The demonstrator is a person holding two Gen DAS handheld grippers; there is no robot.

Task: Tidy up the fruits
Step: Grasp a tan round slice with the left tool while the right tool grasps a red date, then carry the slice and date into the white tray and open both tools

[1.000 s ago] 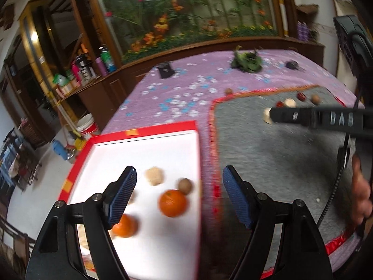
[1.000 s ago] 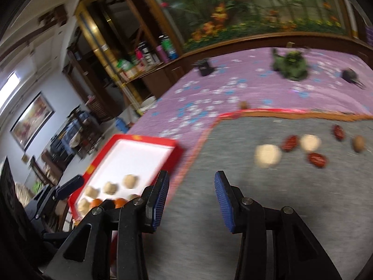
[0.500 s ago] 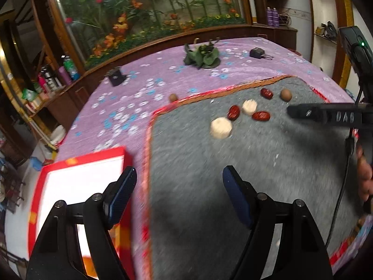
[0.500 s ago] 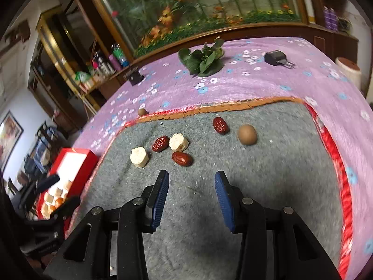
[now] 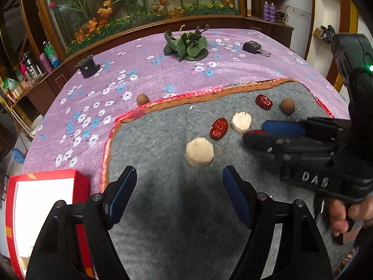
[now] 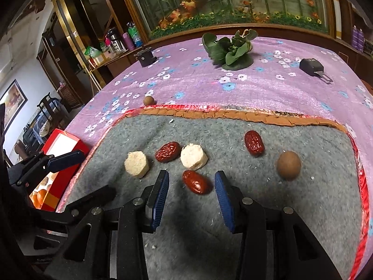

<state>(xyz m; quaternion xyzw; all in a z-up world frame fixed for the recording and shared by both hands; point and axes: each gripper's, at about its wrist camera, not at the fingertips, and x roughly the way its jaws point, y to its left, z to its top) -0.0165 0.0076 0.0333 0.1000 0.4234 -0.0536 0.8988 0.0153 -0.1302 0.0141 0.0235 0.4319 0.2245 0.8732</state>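
Note:
On the grey felt mat (image 6: pixel 256 210) lie three red dates, two pale round cakes and a brown round fruit (image 6: pixel 288 165). My right gripper (image 6: pixel 191 186) is open, its blue pads on either side of the nearest date (image 6: pixel 196 182), low over the mat. In the left wrist view the right gripper (image 5: pixel 263 131) reaches in from the right. My left gripper (image 5: pixel 179 185) is open and empty, just short of a pale cake (image 5: pixel 199 151). The red box (image 5: pixel 42 200) sits at the lower left; oranges (image 6: pixel 39 197) show inside it.
Another brown round fruit (image 6: pixel 149 100) lies on the purple flowered cloth (image 6: pixel 256 93) just beyond the mat's orange edge. A leafy green bunch (image 6: pixel 230 51), a black cylinder (image 6: pixel 145 57) and a black charger (image 6: pixel 311 66) lie farther back. A wooden cabinet and planter border the table.
Both grippers have swung from the red box toward the fruits on the mat and come closer. The right gripper now straddles the nearest date. The left one faces a pale cake.

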